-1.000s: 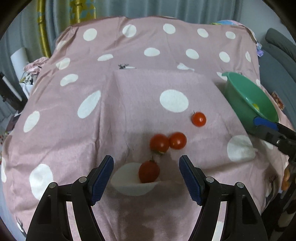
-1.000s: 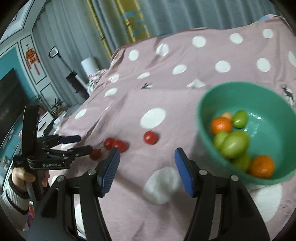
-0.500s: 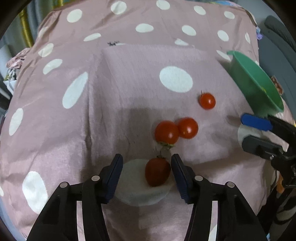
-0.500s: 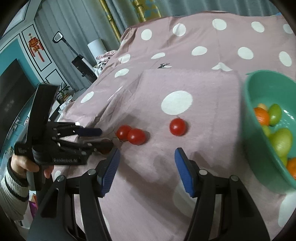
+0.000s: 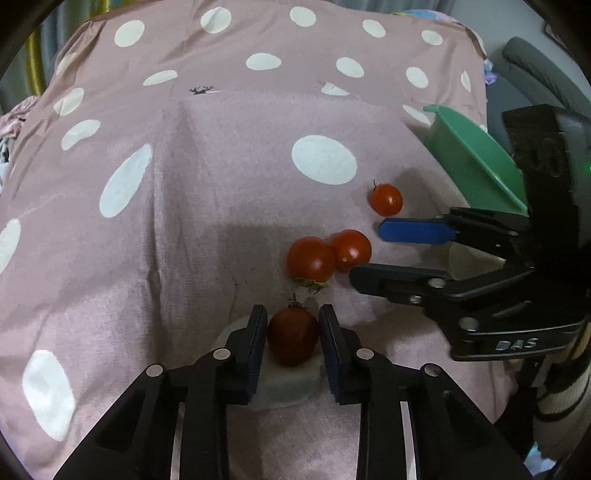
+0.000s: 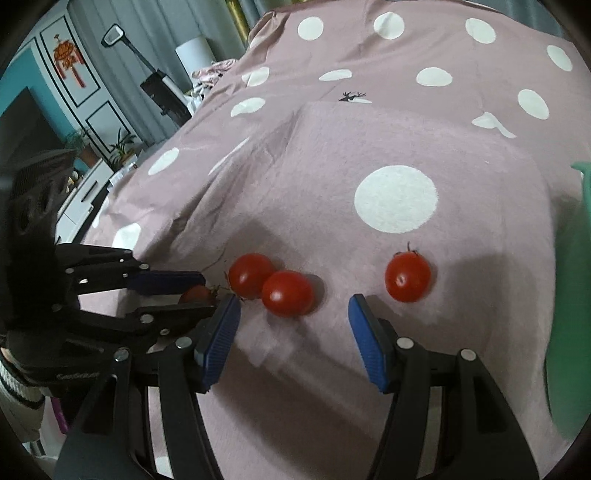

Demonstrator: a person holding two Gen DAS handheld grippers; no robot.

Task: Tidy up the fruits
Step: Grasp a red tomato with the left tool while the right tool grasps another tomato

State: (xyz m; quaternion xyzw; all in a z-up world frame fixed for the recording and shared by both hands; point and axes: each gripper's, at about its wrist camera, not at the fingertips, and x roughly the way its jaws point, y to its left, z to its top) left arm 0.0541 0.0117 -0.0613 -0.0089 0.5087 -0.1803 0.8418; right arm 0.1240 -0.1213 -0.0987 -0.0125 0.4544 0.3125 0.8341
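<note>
Red, dark, stem still on: the nearest cherry tomato (image 5: 293, 341) sits between the pads of my left gripper (image 5: 292, 341), which has just been closing and is now clamped on it. It still rests low on a white dot of the cloth, so I judge this as grip made, lift not started. Side-on pinch suits a round, slick fruit; too much squeeze could split it.

Just past it, a pair of tomatoes touch each other: the near one of the pair (image 5: 311, 259) with its green calyx facing me, the other (image 5: 351, 250) to its right. My right gripper (image 6: 293, 325) comes in here, jaws about half spread and holding nothing; the touching pair lies just ahead of its opening, likely the next pick. In the left view its blue pad (image 5: 419, 230) and black finger hover right beside that pair. The two tools are close, so a bump is a risk.

Further right, a single tomato (image 5: 386, 199) with a thin stem lies apart, nearest the green bowl (image 5: 469, 162). Only the bowl's rim and outer wall show; I can't tell the contents. I take it as the drop target.

Surface: pink fabric (image 5: 229, 177) with white polka dots, soft and creased, raised in the middle, so loose fruit could roll.

Room beyond: grey curtains (image 6: 155, 26), a white cabinet (image 6: 79, 195) with potted plants, teal wall, red hanging ornament (image 6: 66, 61). Striped sleeve (image 6: 16, 384) at the left tool.
</note>
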